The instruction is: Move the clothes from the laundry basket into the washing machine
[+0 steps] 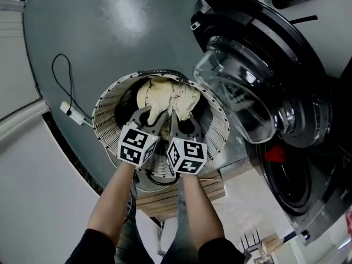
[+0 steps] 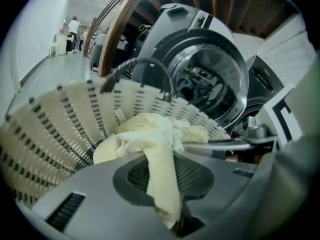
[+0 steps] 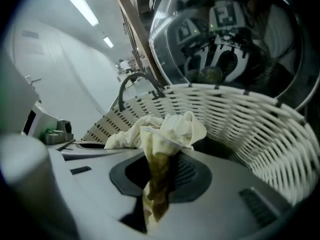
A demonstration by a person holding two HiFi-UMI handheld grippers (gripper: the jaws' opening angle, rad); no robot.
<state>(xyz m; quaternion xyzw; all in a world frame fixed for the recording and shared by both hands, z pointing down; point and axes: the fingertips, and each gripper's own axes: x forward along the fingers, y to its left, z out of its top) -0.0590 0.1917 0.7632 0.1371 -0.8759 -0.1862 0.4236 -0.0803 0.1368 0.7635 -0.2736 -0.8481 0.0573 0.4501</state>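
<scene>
Basket: the white slatted round plastic laundry basket [image 1: 104, 120] stands on the grey floor [image 1: 110, 26], just left of the washer.
Washer: the black front-loading washing machine [image 1: 308, 147] fills the right; its clear domed glass door [image 1: 236, 87] stands open by the basket's far right rim.
Cloth: the cream crumpled cloth garment [image 1: 165, 95] hangs within the basket's opening, toward the far side.
Grippers: the left gripper [image 1: 147, 114] and the right gripper [image 1: 179, 117] are side by side, each clamped on the cloth's near edge.
Cable: a thin black cable with a white plug [image 1: 69, 108] lies left of the basket.

Left gripper [image 1: 145, 117], right gripper [image 1: 179, 119] side by side over basket [image 1: 103, 117], both tips in bunched cream cloth [image 1: 165, 97]. Washer door [image 1: 242, 92] open at right, dark drum [image 1: 286, 181] below. Cable [image 1: 68, 87] on grey floor [image 1: 110, 26], left of basket.
</scene>
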